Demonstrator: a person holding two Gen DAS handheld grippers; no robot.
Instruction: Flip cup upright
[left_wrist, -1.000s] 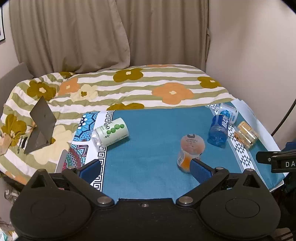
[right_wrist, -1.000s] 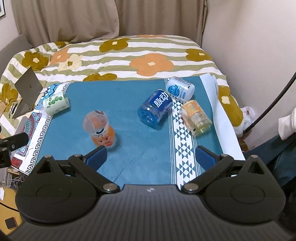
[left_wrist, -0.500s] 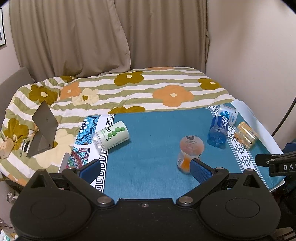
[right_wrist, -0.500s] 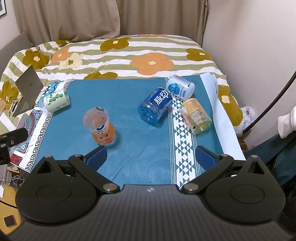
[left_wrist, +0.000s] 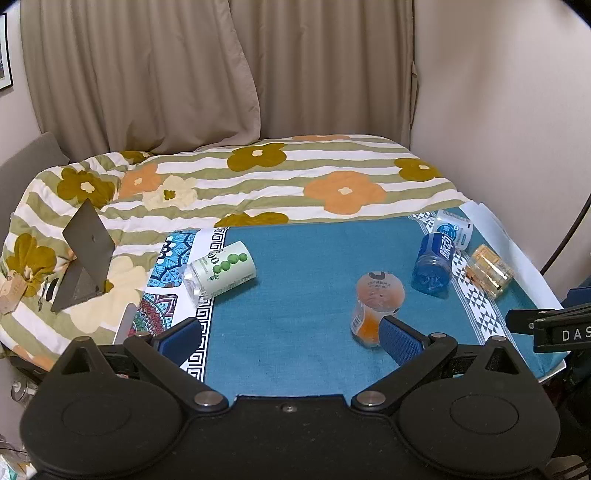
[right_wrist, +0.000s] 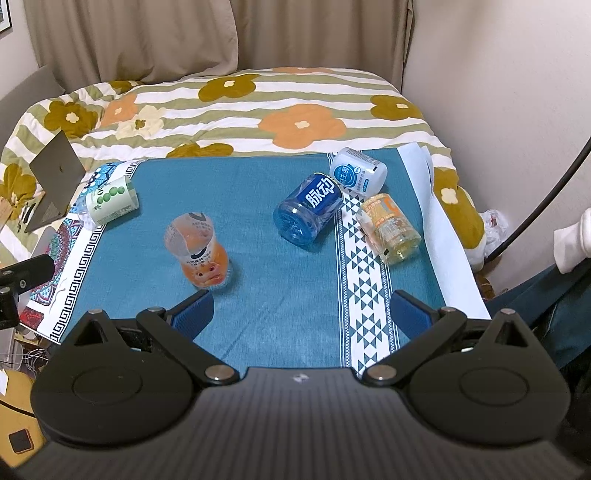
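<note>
The cup, clear plastic with an orange label, stands on the blue cloth near its front left part, with its wide end up and narrow end down. It looks upright, though the fisheye curve and the see-through wall make it hard to be sure which end is the mouth. Both tools hang back over the near edge of the table. The left gripper has its jaws spread wide and holds nothing; its right pad sits just in front of the cup in that view, but I judge it apart. The right gripper is likewise spread and empty. The flip seems done, so the step in hand is the release and retreat. Next comes only a check that the cup stands steady; four other bottles lie on their sides nearby.
</note>
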